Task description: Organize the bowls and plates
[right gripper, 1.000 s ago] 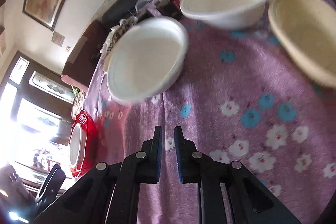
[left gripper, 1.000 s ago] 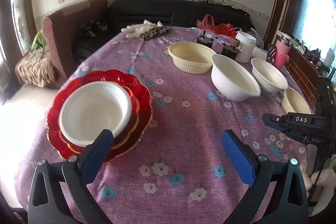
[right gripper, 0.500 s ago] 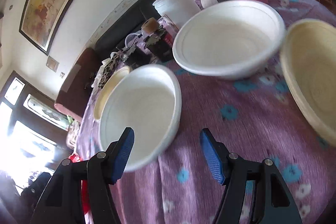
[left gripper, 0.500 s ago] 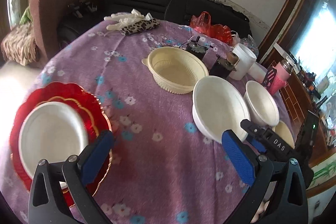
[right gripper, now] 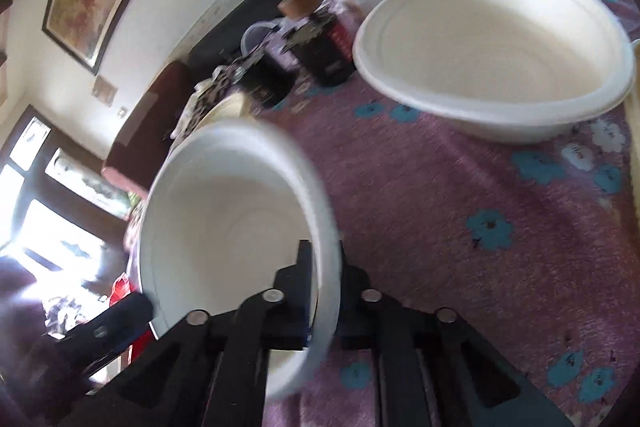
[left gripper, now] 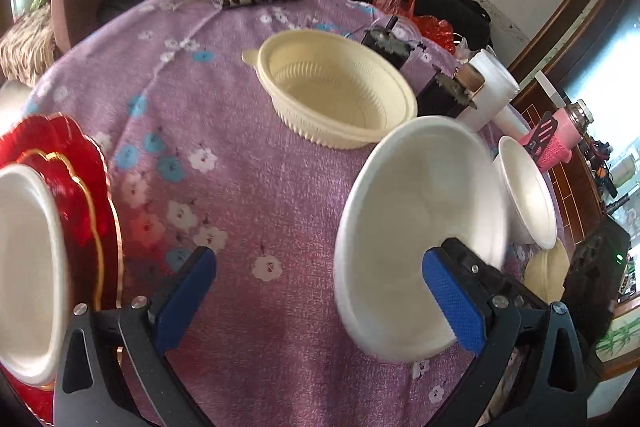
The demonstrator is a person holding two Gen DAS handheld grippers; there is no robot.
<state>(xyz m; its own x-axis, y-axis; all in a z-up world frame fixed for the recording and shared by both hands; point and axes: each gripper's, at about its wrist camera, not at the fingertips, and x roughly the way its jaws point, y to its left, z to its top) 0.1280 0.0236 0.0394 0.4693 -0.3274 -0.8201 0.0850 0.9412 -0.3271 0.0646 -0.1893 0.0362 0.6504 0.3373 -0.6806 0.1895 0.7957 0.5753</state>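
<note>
Progress: early; white bowl (right gripper: 224, 227) tilted above tabletop (left gripper: 248, 187), rim clenched by right gripper (right gripper: 324, 267).
Left gripper (left gripper: 316, 291): fingers spread, empty.
Remaining: second white bowl (right gripper: 492, 47), cream bowl (left gripper: 336, 95) unstacked.

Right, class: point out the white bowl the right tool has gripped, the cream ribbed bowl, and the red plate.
White bowl (right gripper: 224, 219): right wrist view, on its inner wall.
Cream ribbed bowl (left gripper: 336, 95): left wrist view, on its inner floor.
Red plate (left gripper: 82, 187): left wrist view, on its scalloped rim.
</note>
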